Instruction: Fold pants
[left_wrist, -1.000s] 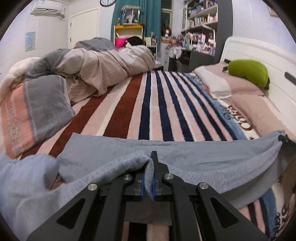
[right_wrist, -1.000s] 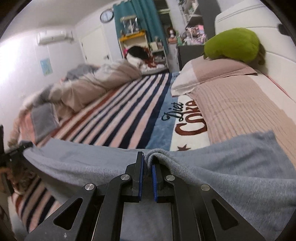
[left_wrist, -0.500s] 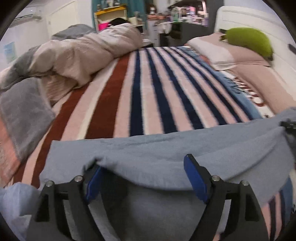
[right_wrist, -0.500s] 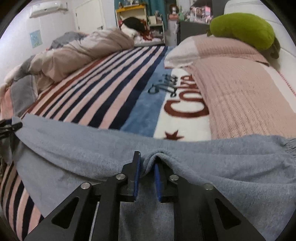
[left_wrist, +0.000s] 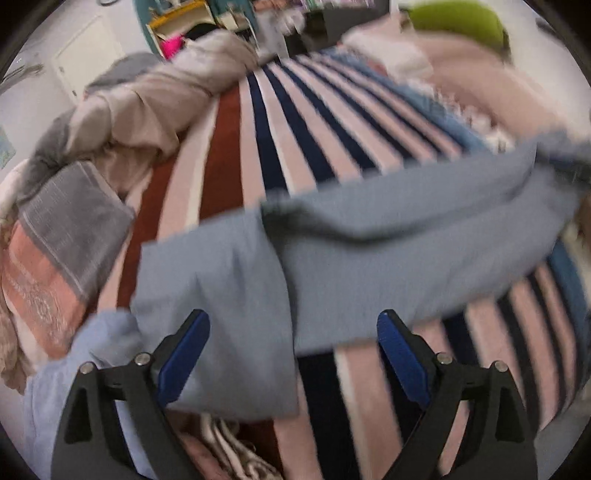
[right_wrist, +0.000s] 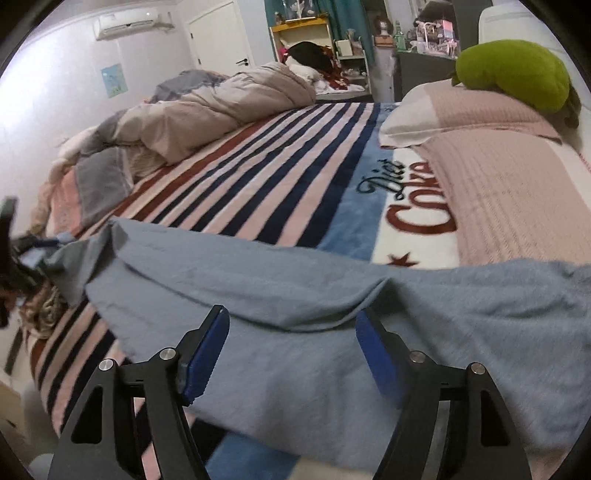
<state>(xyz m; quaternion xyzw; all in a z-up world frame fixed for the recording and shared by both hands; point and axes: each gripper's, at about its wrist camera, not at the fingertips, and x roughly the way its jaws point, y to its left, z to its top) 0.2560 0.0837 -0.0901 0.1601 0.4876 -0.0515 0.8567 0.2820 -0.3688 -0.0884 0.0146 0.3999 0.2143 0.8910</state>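
Observation:
The grey-blue pants (left_wrist: 388, 236) lie across the near part of the striped blanket, one layer folded over another. In the left wrist view my left gripper (left_wrist: 293, 339) is open above the pants' left end, holding nothing. In the right wrist view the pants (right_wrist: 295, 295) spread flat from left to right. My right gripper (right_wrist: 291, 338) is open over a folded edge of them, jaws wide apart. The left gripper (right_wrist: 22, 251) shows at the far left edge of that view.
The striped blanket (right_wrist: 258, 177) covers the bed. A bunched beige duvet (right_wrist: 221, 107) lies at the far left. Pink pillows (right_wrist: 498, 158) and a green plush (right_wrist: 517, 74) lie by the headboard on the right. A folded grey-pink blanket (left_wrist: 55, 240) lies at the left.
Both grippers have let go of the pants: the left opened first, then the right. The pants have dropped onto the bed. The left gripper has drawn back and tilted down.

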